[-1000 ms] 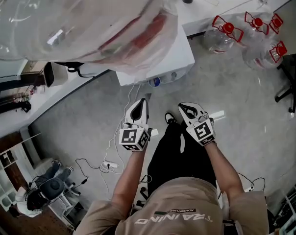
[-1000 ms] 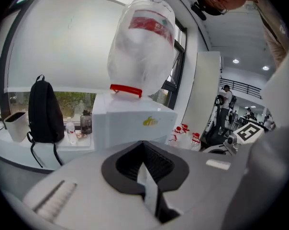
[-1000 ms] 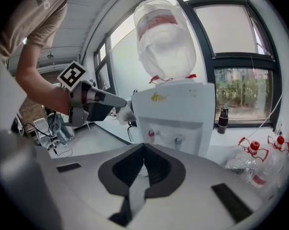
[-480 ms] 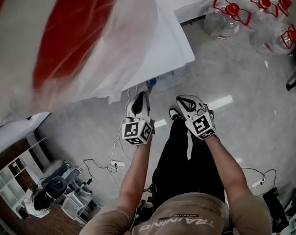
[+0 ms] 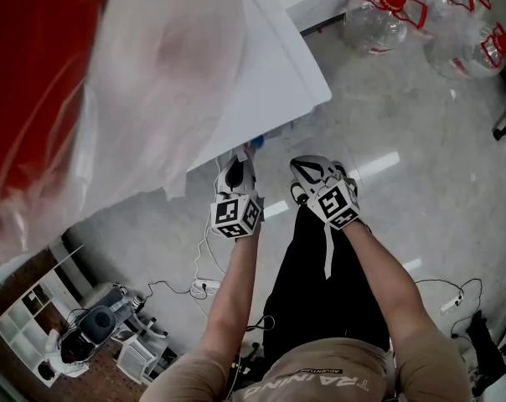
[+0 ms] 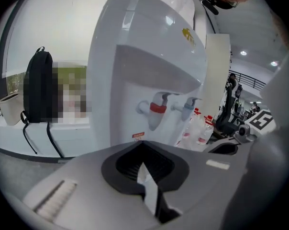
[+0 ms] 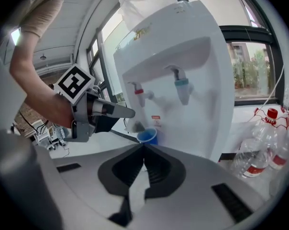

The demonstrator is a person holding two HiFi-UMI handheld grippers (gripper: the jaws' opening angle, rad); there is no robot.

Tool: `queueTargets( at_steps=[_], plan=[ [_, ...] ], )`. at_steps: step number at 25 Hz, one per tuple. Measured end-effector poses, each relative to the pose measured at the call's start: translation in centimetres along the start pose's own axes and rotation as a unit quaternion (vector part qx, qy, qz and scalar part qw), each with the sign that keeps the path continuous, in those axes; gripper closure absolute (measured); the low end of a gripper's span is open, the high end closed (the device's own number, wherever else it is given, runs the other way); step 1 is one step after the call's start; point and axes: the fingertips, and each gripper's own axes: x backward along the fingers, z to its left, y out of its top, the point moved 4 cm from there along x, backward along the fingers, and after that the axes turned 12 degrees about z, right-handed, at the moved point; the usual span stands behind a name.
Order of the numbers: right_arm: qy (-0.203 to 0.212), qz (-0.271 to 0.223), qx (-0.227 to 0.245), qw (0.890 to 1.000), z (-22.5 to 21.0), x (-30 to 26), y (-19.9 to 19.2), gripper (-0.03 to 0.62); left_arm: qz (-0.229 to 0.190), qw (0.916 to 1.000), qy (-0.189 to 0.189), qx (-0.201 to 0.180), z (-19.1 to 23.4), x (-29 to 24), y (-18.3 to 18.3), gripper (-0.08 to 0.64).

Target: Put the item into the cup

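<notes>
A blue cup [image 7: 147, 136] stands at the front of the white water dispenser [image 7: 183, 75], below its red tap [image 7: 139, 94]. My left gripper [image 7: 129, 113] is shut on a small pale item [image 7: 136, 126], which hangs just above and left of the cup's rim. In the left gripper view a thin white strip of that item [image 6: 148, 185] shows between the closed jaws of the left gripper [image 6: 143, 150]. My right gripper [image 7: 144, 146] is shut with nothing in it, a short way back from the cup. The head view shows both grippers side by side, left gripper [image 5: 236, 164] and right gripper [image 5: 303, 167].
A large translucent water bottle [image 5: 111, 74] with a red label sits on top of the dispenser [image 5: 278, 74]. Several empty red-capped bottles [image 5: 387, 15] lie on the floor to the right. A black backpack [image 6: 38, 85] hangs at the left. Cables [image 5: 198, 285] run over the floor.
Both grippers have moved forward, closer to the dispenser's front. The head view has tilted, so the big bottle fills more of the upper left.
</notes>
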Motion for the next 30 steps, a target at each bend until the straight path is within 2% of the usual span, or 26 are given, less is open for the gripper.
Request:
queueTargets(
  at_steps=[8,14,22,30],
  plan=[
    [0.003,0.003,-0.001,1.000,0.1,-0.8,0.0,0.581,-0.001,0.9999,-0.003,-0.013,-0.3,-2.1,-0.4,0.554],
    [0.013,0.021,0.028,0.999,0.4,-1.7,-0.3,0.581,0.006,0.9998,0.005,-0.019,0.6,-3.6,-0.8,0.554],
    [0.009,0.031,0.016,0.999,-0.2,-1.0,-1.6,0.581,0.016,0.9996,0.014,-0.018,1.6,-4.9,-1.2,0.554],
    [0.004,0.042,0.006,0.999,-0.5,-0.1,-3.2,0.581,0.032,0.9983,0.028,-0.041,1.5,-5.8,-1.5,0.552]
  ],
)
